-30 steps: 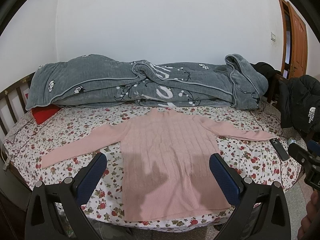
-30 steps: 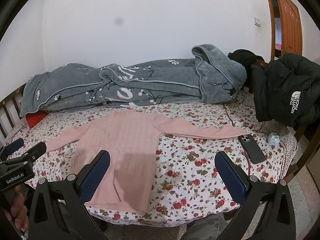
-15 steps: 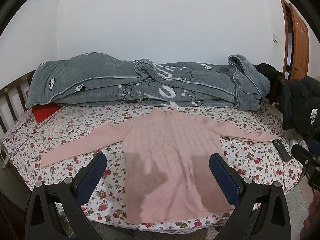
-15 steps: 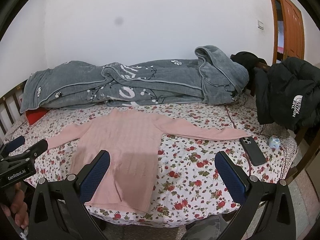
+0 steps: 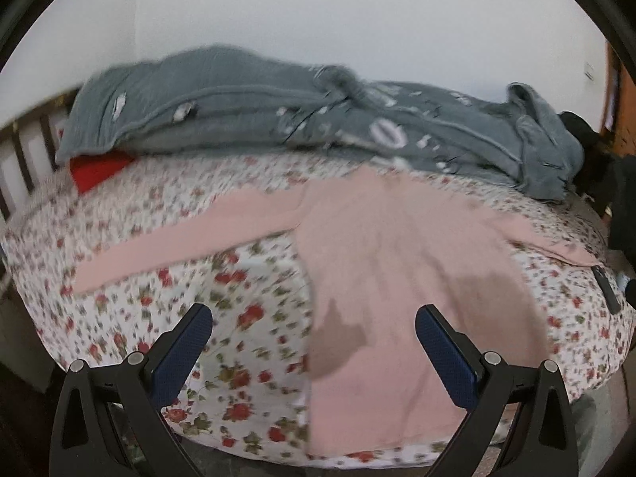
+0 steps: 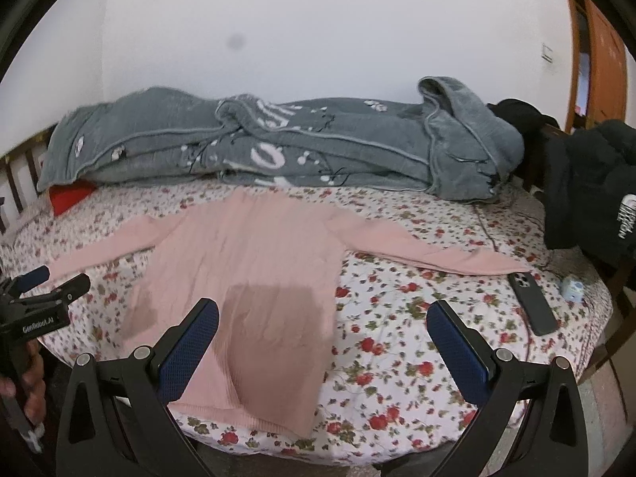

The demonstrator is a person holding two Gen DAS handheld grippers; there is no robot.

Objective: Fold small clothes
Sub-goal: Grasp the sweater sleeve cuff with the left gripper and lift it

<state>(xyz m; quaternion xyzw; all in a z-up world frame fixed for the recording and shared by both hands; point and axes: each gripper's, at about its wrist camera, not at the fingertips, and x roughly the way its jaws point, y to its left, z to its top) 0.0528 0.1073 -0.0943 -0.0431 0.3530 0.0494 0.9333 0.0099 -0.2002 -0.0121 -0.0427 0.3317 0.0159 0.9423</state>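
A pink ribbed sweater (image 5: 397, 262) lies flat on the floral bed sheet (image 5: 238, 318), both sleeves spread out; it also shows in the right wrist view (image 6: 254, 262). My left gripper (image 5: 314, 334) is open and empty, above the sheet near the sweater's lower left edge; the left wrist view is motion-blurred. It also appears at the left edge of the right wrist view (image 6: 51, 290). My right gripper (image 6: 322, 330) is open and empty above the sweater's lower right hem.
A grey blanket (image 6: 278, 151) is piled along the wall side. A red cloth (image 6: 69, 196) lies under its left end. A dark phone (image 6: 532, 308) and a small blue object (image 6: 572, 290) lie at the right. A black jacket (image 6: 588, 190) hangs at the right.
My left gripper has swung left and closer to the bed, so the sweater now sits right of centre. My right gripper has shifted slightly closer. Both stay open.
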